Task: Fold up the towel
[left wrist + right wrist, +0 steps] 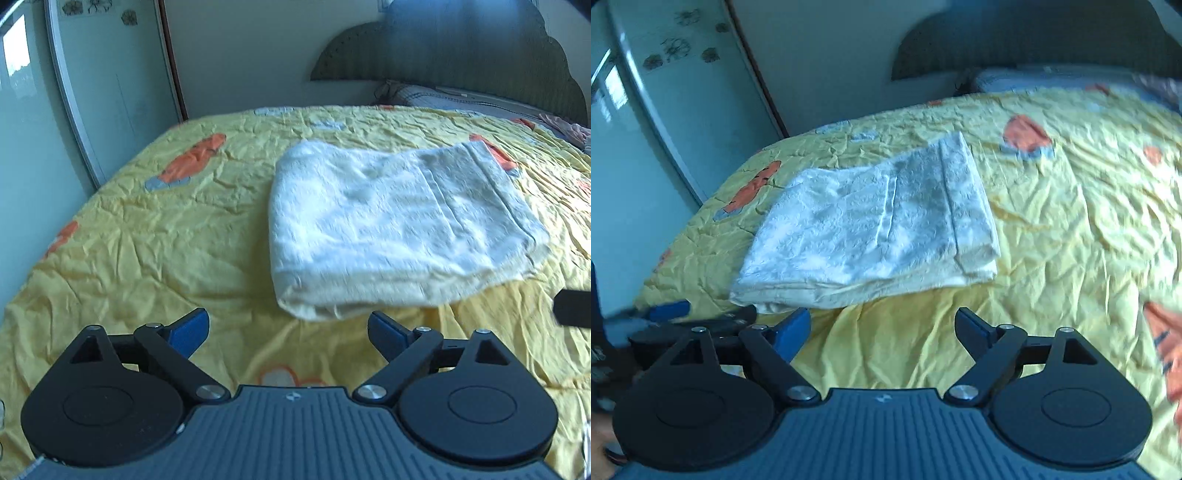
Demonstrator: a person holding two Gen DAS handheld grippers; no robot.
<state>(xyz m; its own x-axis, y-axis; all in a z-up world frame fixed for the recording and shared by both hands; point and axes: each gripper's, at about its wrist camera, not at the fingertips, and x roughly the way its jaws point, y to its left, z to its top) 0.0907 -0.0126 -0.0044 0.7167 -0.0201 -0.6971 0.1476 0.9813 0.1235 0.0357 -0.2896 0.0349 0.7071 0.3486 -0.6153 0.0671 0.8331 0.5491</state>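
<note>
- Hovering left tool (288, 328): jaws wide, empty, just short of the towel (388, 225)'s near-left folded corner.
- Towel lies folded on the yellow bed cover (147, 240), layers loose; a shallow pinch likely lifts only the top layer and opens the fold.
- Right tool (882, 326): wide, empty; crumpled cover may get pinched too.

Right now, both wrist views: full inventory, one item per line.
towel: 1, white, folded, lying on the bedspread ahead of both grippers
bedspread: 1, yellow with orange patches, wrinkled, covers the bed
headboard: 1, dark, scalloped, far end of the bed
pillow: 1, grey-blue, below the headboard
wardrobe door: 1, pale with flower decals, left of the bed
left gripper: 1, black with blue pads, open, empty
right gripper: 1, black with blue pads, open, empty
</note>
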